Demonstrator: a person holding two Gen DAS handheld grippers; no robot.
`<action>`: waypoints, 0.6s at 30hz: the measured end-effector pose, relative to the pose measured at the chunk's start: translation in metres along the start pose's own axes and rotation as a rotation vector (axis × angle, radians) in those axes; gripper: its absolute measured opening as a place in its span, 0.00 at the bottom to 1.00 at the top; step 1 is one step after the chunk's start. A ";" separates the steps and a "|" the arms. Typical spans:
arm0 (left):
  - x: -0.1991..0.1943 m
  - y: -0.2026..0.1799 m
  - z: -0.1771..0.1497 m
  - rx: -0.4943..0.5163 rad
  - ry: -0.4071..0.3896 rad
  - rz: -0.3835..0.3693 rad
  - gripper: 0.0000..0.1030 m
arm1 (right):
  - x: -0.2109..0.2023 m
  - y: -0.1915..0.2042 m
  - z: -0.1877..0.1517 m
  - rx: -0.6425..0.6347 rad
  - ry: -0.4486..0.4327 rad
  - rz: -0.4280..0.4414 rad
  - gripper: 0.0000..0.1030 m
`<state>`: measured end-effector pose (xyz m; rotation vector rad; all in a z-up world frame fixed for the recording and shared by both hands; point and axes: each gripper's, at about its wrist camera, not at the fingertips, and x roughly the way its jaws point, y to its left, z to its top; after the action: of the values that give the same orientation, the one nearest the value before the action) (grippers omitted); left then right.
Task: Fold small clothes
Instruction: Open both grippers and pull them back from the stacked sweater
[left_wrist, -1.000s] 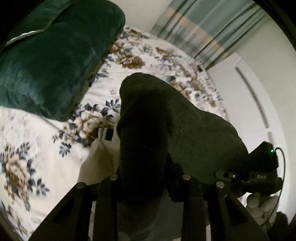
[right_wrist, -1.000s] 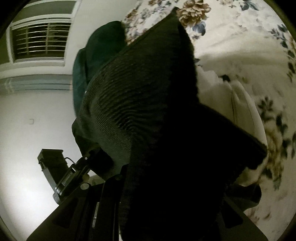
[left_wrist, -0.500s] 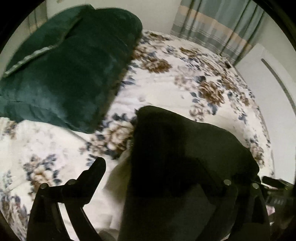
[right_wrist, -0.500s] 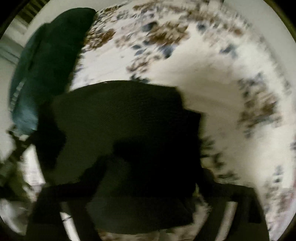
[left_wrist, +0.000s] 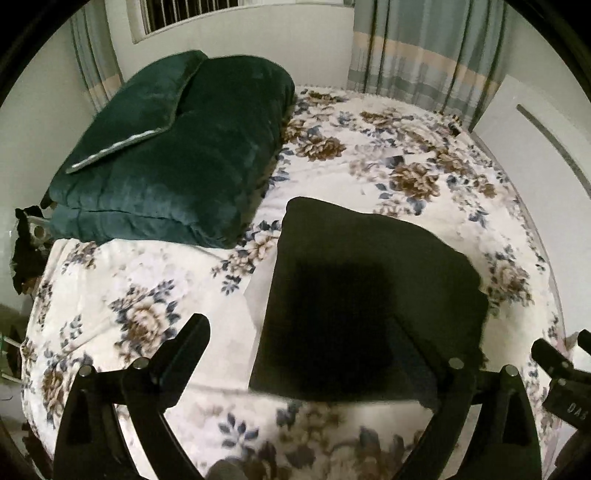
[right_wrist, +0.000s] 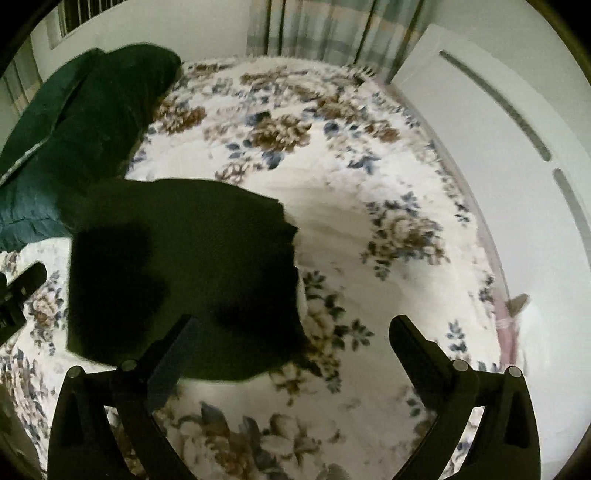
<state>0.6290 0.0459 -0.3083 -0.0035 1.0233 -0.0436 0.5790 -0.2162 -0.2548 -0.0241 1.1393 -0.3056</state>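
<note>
Folded blk garment (left_wrist: 369, 295), bedspread (left_wrist: 147, 277) bare R side

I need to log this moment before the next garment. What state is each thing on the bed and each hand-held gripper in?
black garment: folded into a rough rectangle, lying flat on the floral bedspread, released.
pale cloth: partly covered by the black garment, only an edge showing.
green quilt: folded, at the far left of the bed.
left hand-held gripper: open, jaws just opened, holding nothing.
right hand-held gripper: open, jaws just opened, holding nothing.
</note>
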 end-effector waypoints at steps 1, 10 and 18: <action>-0.018 -0.001 -0.004 0.004 -0.011 -0.001 0.95 | -0.015 -0.003 -0.004 0.004 -0.014 0.000 1.00; -0.155 -0.007 -0.041 0.029 -0.096 -0.020 0.95 | -0.176 -0.029 -0.057 0.013 -0.153 0.003 1.00; -0.258 -0.012 -0.078 0.042 -0.163 -0.032 0.95 | -0.299 -0.049 -0.116 0.007 -0.271 0.017 1.00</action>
<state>0.4276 0.0451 -0.1283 0.0148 0.8591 -0.0923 0.3500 -0.1723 -0.0293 -0.0479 0.8690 -0.2819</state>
